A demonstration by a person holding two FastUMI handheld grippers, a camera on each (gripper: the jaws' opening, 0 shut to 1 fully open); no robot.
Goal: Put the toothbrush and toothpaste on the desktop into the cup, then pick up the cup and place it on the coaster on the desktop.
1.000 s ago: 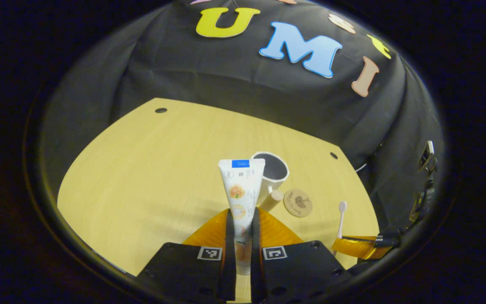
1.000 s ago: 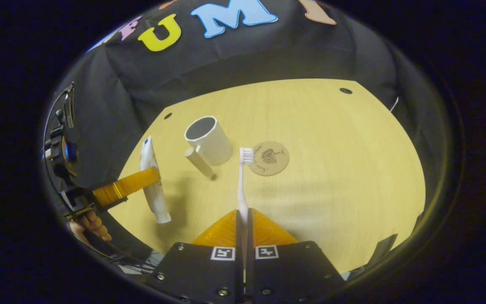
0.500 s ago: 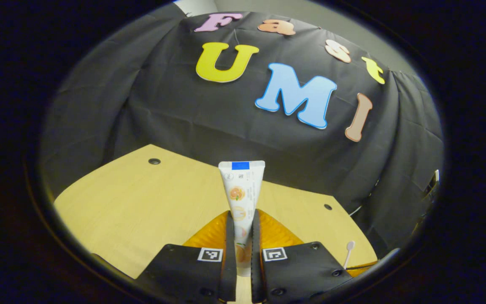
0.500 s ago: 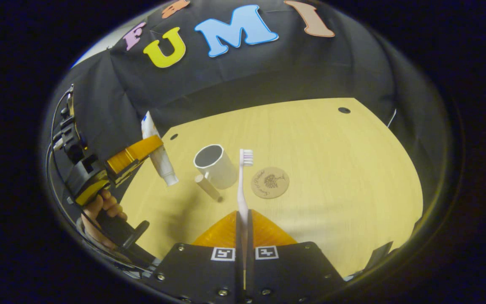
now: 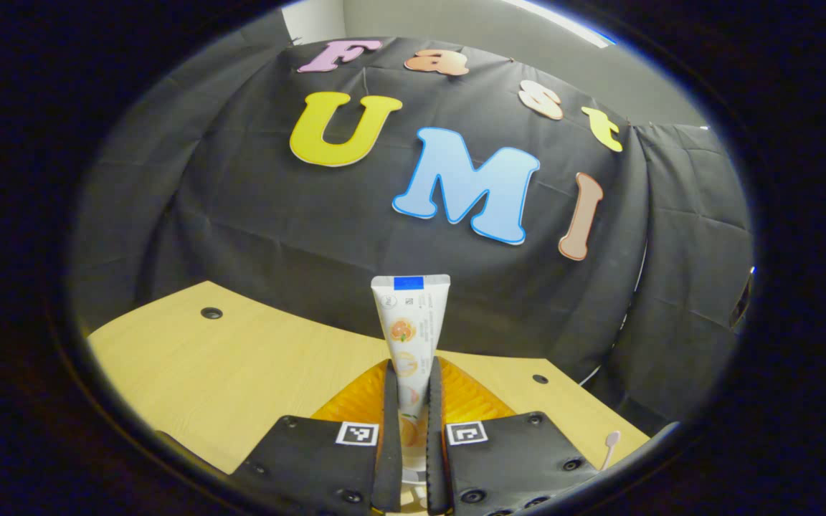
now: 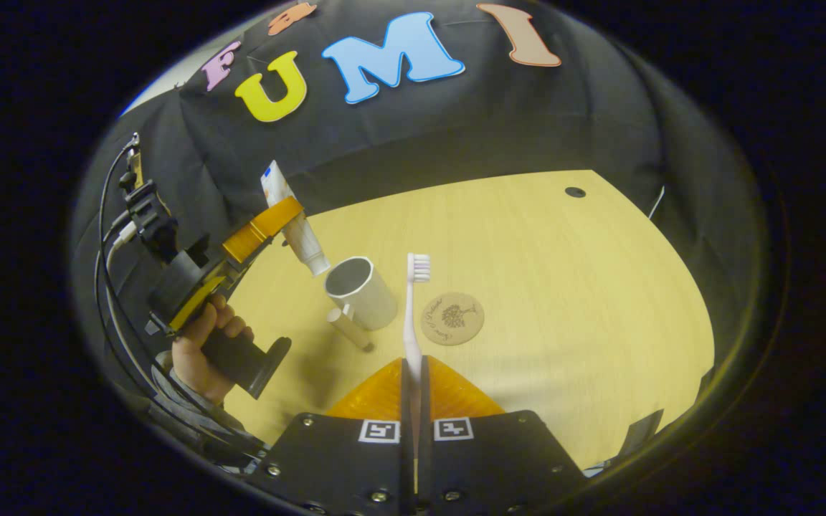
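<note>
Two hand-held grippers are closed on loads: the left hand-held gripper (image 5: 407, 401) clamps the toothpaste (image 5: 409, 322), the right hand-held gripper (image 6: 413, 390) the toothbrush (image 6: 411, 308). The tube is tilted cap-down just above the cup (image 6: 361, 292), seemingly for insertion. The brush is held bristles forward, near the cup. The coaster (image 6: 452, 318) lies beside the cup on the desk (image 6: 563, 287).

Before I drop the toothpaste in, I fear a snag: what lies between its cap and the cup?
Nothing: in the right gripper view the toothpaste cap hangs just above the cup rim.
</note>
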